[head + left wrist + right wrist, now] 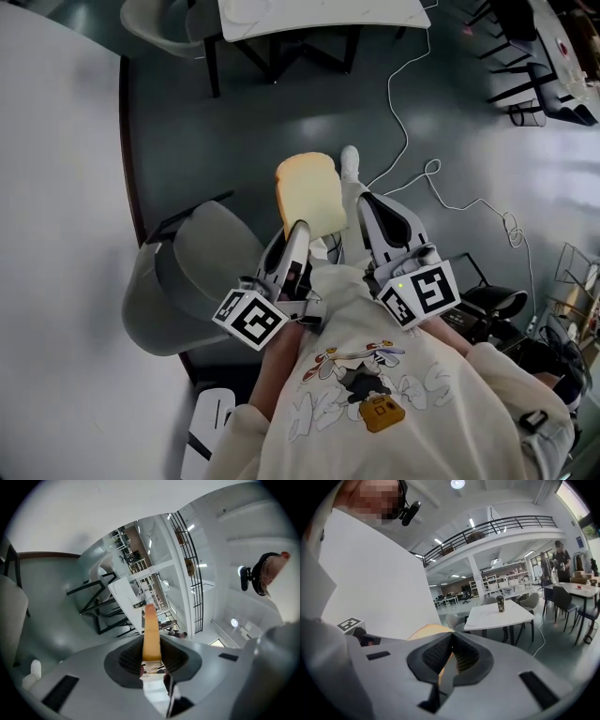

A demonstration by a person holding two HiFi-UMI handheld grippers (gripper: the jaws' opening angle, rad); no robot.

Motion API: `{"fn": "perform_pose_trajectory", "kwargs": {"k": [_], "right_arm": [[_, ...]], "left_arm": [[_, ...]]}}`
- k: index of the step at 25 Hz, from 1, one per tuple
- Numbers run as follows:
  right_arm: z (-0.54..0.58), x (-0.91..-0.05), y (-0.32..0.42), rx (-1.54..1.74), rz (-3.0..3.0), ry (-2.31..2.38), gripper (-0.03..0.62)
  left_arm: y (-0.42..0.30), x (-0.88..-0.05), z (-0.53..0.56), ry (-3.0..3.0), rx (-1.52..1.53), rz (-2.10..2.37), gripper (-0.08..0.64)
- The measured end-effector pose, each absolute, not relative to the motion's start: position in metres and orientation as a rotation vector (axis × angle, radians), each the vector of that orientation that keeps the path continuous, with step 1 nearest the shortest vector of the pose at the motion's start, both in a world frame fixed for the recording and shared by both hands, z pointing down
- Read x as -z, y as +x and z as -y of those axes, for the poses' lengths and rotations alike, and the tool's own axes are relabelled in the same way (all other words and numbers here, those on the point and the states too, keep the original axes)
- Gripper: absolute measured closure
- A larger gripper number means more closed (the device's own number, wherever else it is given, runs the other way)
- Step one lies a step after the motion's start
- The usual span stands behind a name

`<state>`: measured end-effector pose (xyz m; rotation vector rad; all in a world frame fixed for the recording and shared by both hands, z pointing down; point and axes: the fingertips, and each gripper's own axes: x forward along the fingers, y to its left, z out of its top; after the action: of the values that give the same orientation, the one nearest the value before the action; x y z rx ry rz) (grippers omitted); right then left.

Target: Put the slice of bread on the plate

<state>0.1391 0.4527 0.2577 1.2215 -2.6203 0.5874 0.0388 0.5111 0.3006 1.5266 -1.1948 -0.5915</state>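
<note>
The slice of bread (305, 192) was off the desk, held up in the air in front of the person, above the floor and beside a grey chair (187, 281). The left gripper (296, 232) had it by its lower end. In the left gripper view its fingers (129, 657) were closed onto the two flat faces, and the slice stood edge-on between them with its crust toward the camera. Gripping low on the flat faces probably kept the soft slice from folding or tearing. It also left most of the slice free to be laid down.

The right gripper (367, 204) was just beside the slice, on its right, and did not touch it. Its fingers (433, 654) were pressed together at the tips with nothing between them, and the bread showed only behind them. It looked idle, simply carried along.

No plate showed in any view, so setting the slice down was not yet done. The white desk (56, 234) lay to the left. The only container I could pick out was a dark cup (500, 603) on a far table (497, 616), and its contents could not be seen.
</note>
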Motion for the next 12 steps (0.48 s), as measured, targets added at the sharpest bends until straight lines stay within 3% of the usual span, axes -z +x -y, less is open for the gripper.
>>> {"fn": "perform_pose_trajectory", "kwargs": {"k": [6, 12], "right_arm": [[-0.408, -0.280, 0.120, -0.624, 2.634, 1.185, 0.588], [-0.277, -0.296, 0.126, -0.735, 2.636, 1.261, 0.588]], "left_arm": [[0.019, -0.314, -0.461, 1.538, 0.557, 1.224, 0.463], [0.011, -0.314, -0.344, 1.586, 0.485, 1.224, 0.463]]}}
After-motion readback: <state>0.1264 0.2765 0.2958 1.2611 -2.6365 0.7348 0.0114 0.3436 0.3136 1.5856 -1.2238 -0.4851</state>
